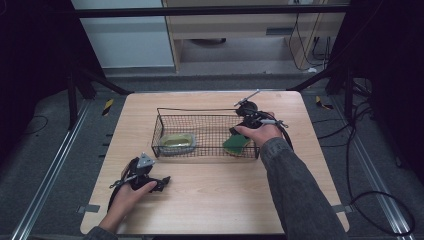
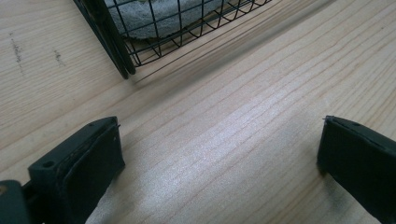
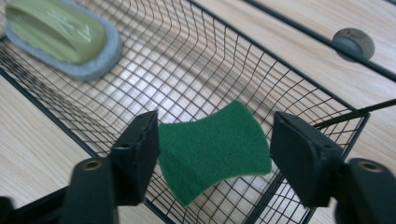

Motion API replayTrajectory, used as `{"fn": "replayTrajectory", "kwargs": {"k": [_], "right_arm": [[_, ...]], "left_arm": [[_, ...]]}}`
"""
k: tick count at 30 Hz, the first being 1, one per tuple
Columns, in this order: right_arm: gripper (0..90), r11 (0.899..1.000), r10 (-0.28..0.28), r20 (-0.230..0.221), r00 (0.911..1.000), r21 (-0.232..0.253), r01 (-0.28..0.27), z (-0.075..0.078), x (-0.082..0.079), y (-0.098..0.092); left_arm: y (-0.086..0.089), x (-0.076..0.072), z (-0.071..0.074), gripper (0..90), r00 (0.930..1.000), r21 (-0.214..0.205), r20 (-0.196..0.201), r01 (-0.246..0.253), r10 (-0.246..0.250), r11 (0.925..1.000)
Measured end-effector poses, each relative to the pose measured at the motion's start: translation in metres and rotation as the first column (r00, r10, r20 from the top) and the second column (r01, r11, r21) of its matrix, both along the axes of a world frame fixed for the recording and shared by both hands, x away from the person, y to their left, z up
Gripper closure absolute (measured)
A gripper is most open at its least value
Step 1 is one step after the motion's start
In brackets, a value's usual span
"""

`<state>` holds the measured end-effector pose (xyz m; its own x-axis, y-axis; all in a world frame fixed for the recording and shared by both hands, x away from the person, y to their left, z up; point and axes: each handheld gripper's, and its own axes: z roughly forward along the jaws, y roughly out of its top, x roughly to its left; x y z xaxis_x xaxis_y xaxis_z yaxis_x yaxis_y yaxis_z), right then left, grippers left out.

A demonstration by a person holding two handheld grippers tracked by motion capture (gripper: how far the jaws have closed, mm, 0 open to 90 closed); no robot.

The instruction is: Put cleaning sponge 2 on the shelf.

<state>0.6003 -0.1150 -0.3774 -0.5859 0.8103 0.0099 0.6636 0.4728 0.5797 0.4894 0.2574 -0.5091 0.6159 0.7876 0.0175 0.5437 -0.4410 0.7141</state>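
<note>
A green scouring sponge (image 3: 215, 149) lies flat in the right front corner of a black wire basket (image 3: 280, 58). My right gripper (image 3: 215, 122) reaches down into that corner, jaws on either side of the sponge and not pressing it. From the high view the sponge (image 1: 236, 144) shows just under the right gripper (image 1: 239, 134). A pale green scrubber on a grey pad (image 3: 56, 30) rests at the basket's left end (image 1: 175, 142). My left gripper (image 1: 165, 181) lies low over bare wood in front of the basket, jaws wide apart (image 2: 219, 126) with nothing between them.
The basket (image 1: 200, 110) stands mid-table on light wood; its front left corner (image 2: 116, 51) is close ahead of the left gripper. A small round grey knob (image 3: 353, 43) sits on the table beyond the basket's far rim. Cables trail off the table's right side.
</note>
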Motion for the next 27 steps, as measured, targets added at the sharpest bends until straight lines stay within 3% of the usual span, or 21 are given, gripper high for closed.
{"fn": "replayTrajectory", "kwargs": {"k": [6, 10, 21, 27], "right_arm": [[14.4, 0.998, -0.037, 0.04, 0.9985, 0.042, 0.036, 0.003, -0.007, -0.011], [9.8, 0.996, -0.064, 0.07, 0.9955, 0.062, 0.059, 0.002, -0.014, -0.019], [7.8, 0.992, -0.094, 0.132, 0.9867, 0.091, 0.082, 0.007, -0.032, -0.041], [9.6, 0.993, -0.098, 0.146, 0.9844, 0.077, 0.087, 0.006, -0.045, -0.055]], "left_arm": [[-0.001, 0.0, 0.0, 0.0, 1.0, -0.002, -0.002, -0.002, 0.002, 1.0], [0.0, 0.0, 0.0, 0.0, 1.0, 0.003, -0.004, 0.002, -0.002, 1.0], [0.0, 0.0, 0.0, 0.0, 1.0, 0.004, -0.004, 0.002, -0.002, 1.0], [0.0, 0.0, 0.0, 0.0, 1.0, 0.005, -0.004, 0.002, -0.002, 1.0]]}}
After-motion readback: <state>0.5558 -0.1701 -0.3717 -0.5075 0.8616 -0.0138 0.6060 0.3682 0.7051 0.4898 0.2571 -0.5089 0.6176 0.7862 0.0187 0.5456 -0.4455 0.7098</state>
